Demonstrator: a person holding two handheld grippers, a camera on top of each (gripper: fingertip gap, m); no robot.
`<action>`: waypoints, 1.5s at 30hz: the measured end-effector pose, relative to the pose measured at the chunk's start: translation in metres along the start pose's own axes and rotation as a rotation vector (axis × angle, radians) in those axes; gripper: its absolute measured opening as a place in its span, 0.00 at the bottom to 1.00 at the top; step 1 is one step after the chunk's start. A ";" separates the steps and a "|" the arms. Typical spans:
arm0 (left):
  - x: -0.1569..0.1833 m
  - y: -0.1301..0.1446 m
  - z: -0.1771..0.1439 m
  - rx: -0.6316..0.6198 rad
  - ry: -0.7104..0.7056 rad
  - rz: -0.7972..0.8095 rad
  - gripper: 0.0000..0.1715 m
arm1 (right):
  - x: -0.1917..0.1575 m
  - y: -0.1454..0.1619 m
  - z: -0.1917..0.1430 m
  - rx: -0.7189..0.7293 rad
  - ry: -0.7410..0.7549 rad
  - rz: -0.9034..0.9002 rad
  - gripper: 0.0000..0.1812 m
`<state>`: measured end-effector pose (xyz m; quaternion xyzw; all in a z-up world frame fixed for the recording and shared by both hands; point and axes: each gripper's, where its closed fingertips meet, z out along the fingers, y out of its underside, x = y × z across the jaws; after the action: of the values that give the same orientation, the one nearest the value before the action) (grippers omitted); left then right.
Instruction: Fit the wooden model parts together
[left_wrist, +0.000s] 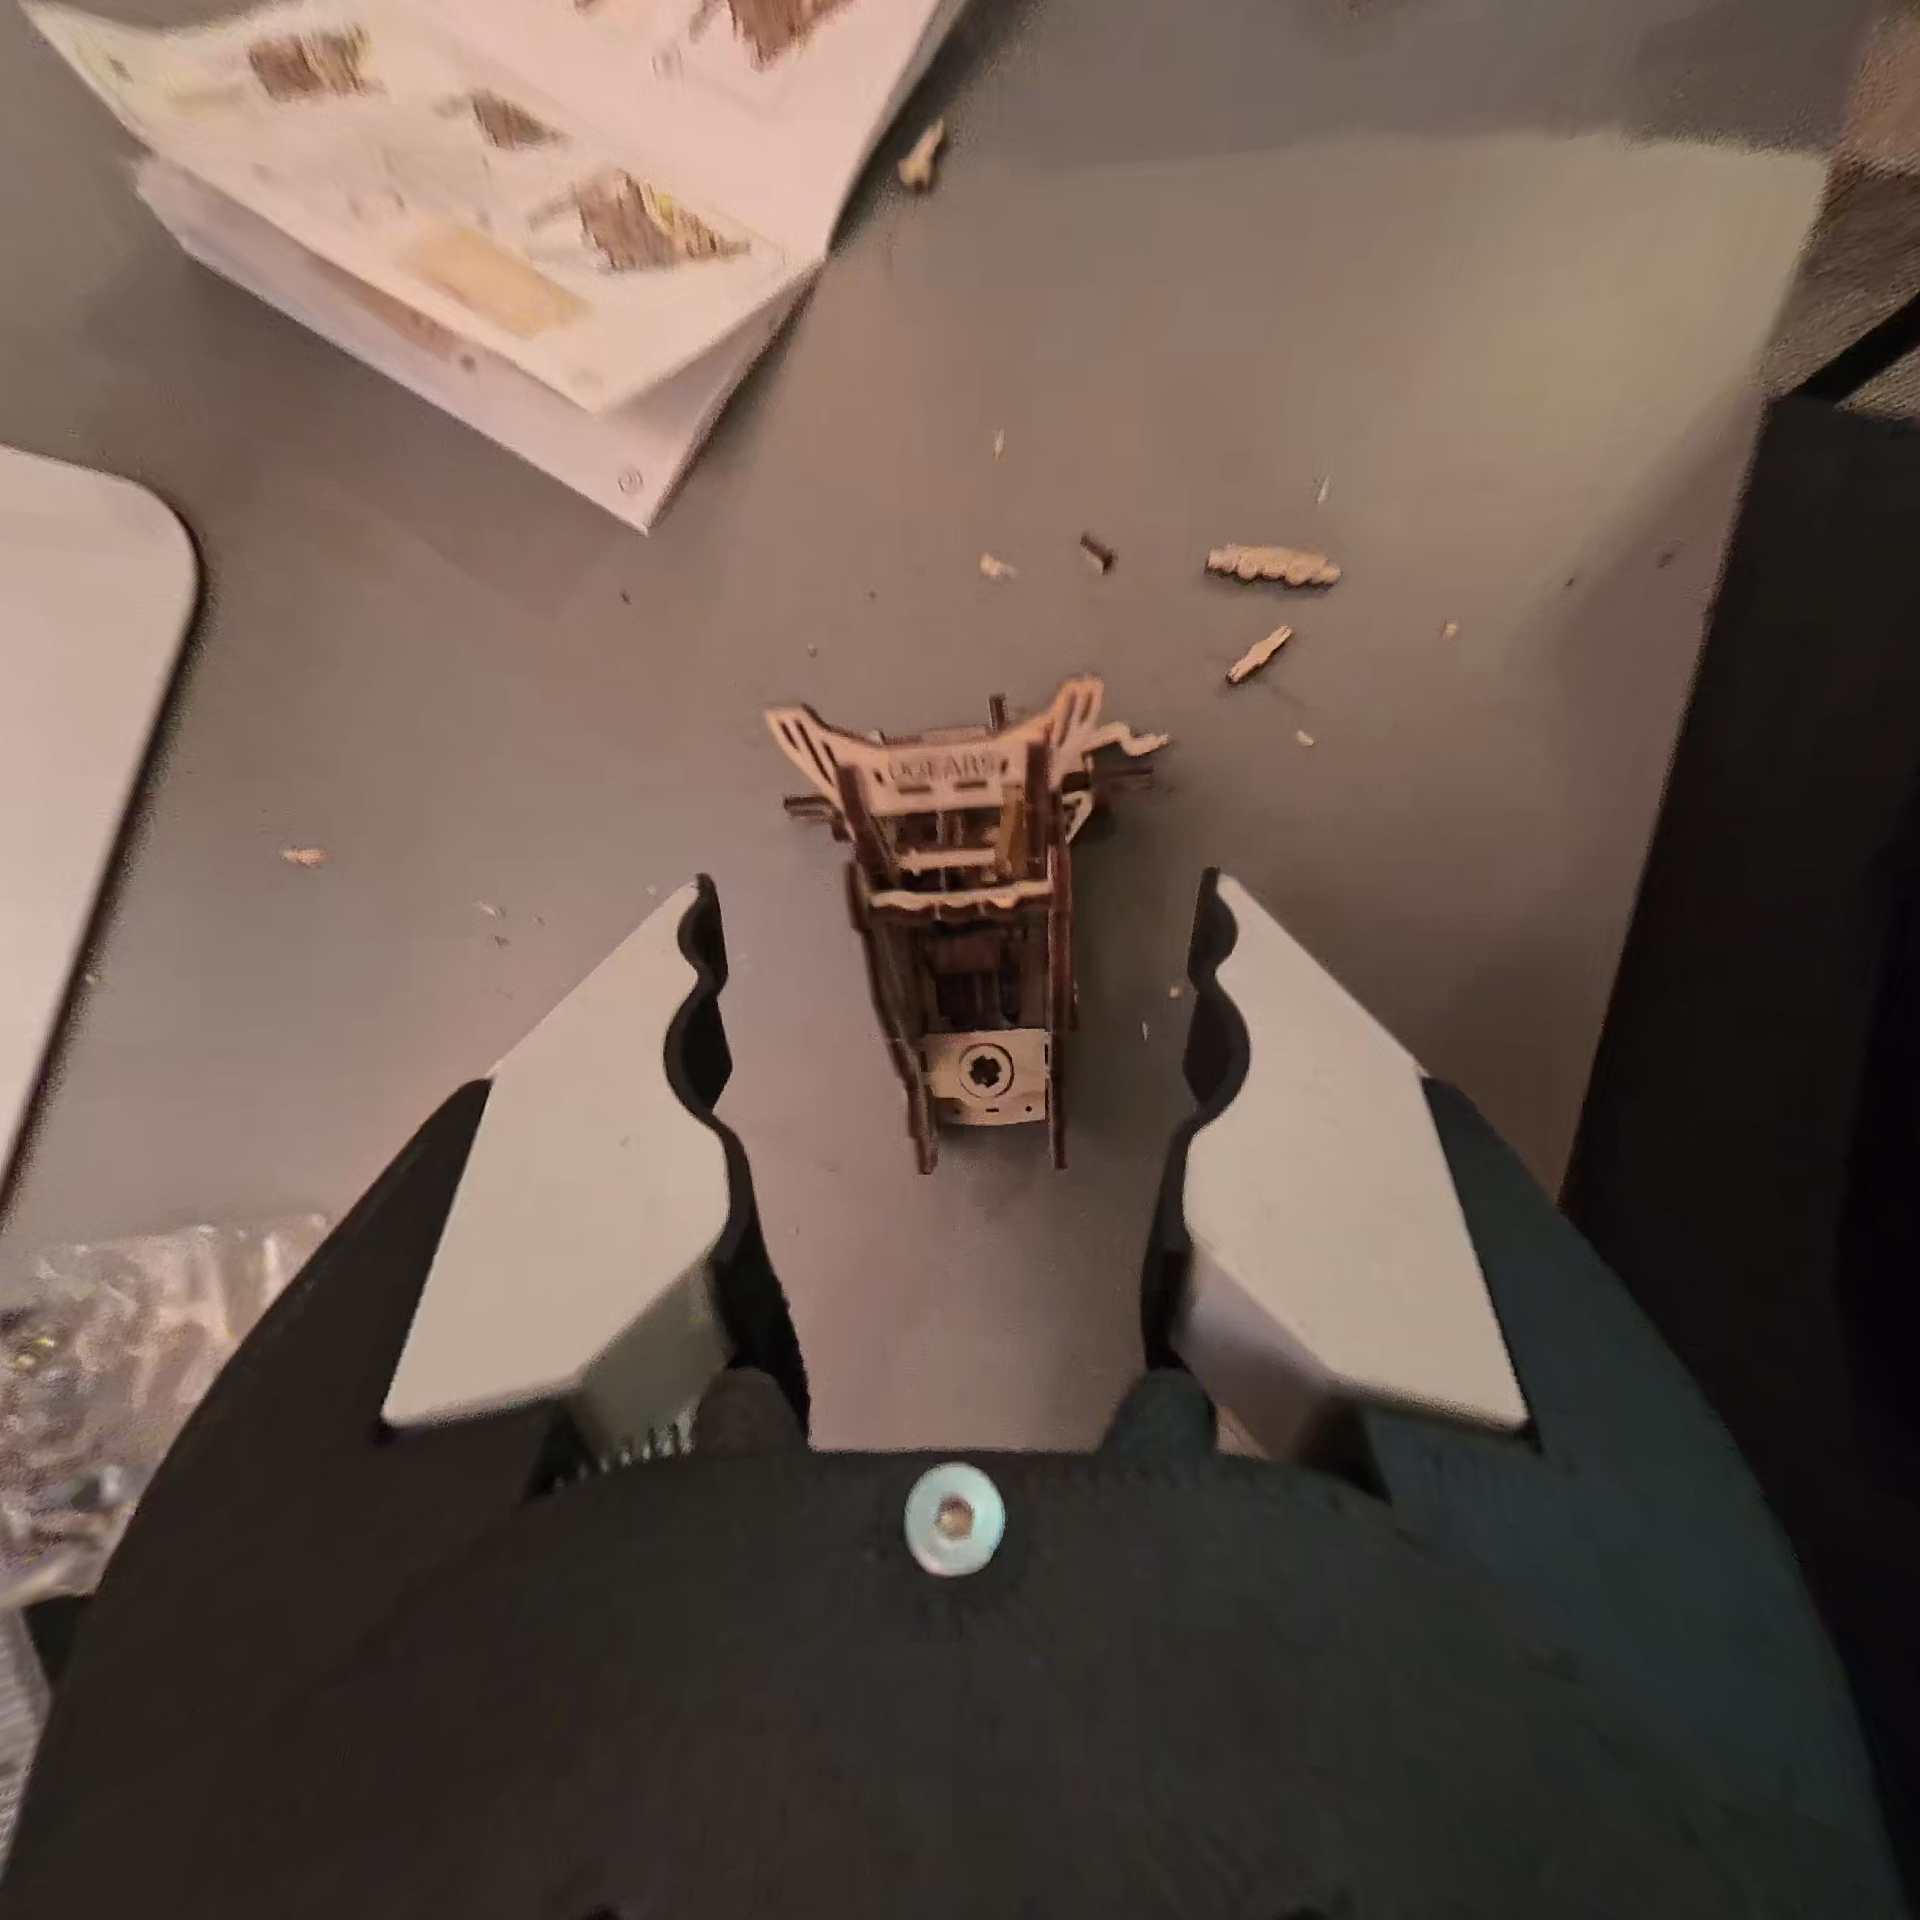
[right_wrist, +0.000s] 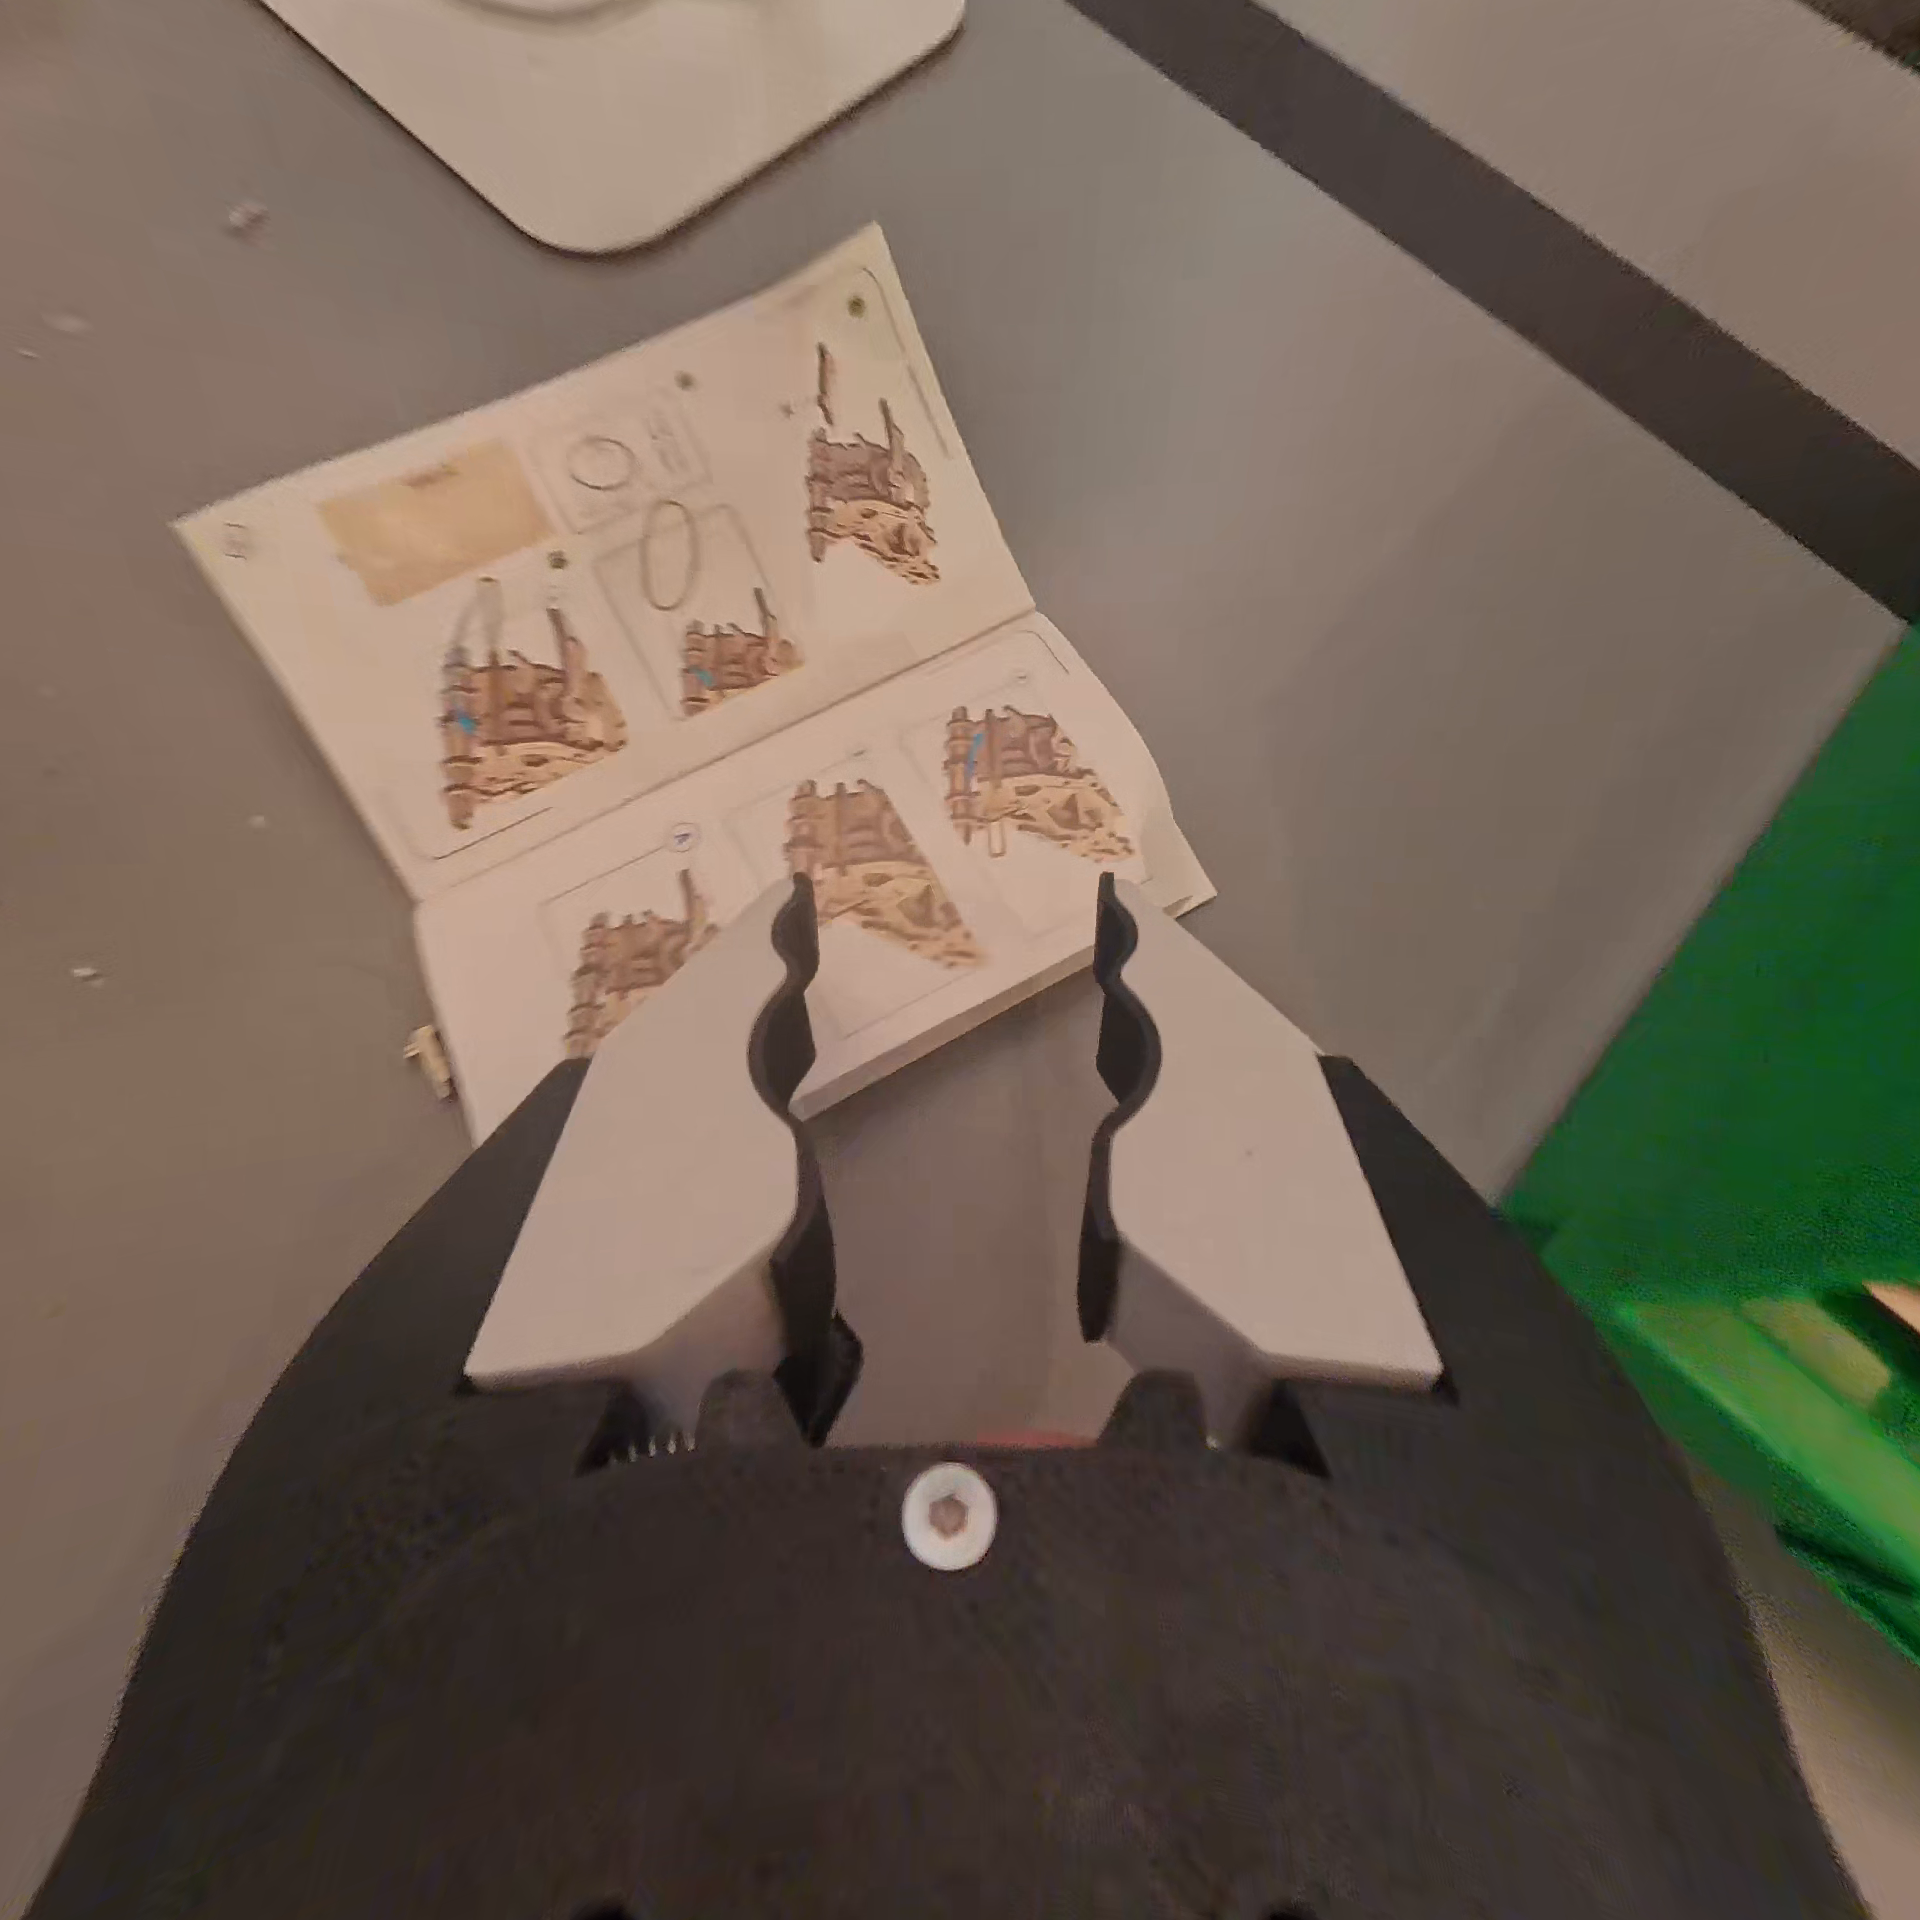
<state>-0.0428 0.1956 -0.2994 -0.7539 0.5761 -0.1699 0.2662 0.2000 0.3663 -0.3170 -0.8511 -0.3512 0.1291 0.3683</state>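
Across the grey table (left_wrist: 520, 727), largest first: instruction booklet (right_wrist: 665, 623), lying open at the far left under my right gripper (right_wrist: 951, 925), whose jaws are apart and empty; left gripper (left_wrist: 951, 925), jaws wide apart, holding nothing; part-built wooden model (left_wrist: 961, 925), resting between and just beyond its fingertips; loose wooden piece (left_wrist: 1273, 566), far right among splinters; I judge a square, gentle pinch on the model's side frames best, sparing the thin curved trim.
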 end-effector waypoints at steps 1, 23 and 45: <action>-0.004 -0.008 -0.007 0.016 0.007 0.011 0.51 | 0.003 0.002 0.008 -0.017 -0.004 0.003 0.29; -0.101 -0.095 0.146 -0.165 0.144 0.134 0.20 | 0.025 0.003 0.030 -0.030 0.018 -0.032 0.25; -0.095 -0.092 0.144 -0.083 0.144 0.121 0.22 | 0.014 0.005 0.046 -0.070 -0.058 -0.072 0.00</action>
<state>0.0835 0.3338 -0.3546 -0.7139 0.6449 -0.1830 0.2024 0.1909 0.3985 -0.3517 -0.8460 -0.3967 0.1281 0.3324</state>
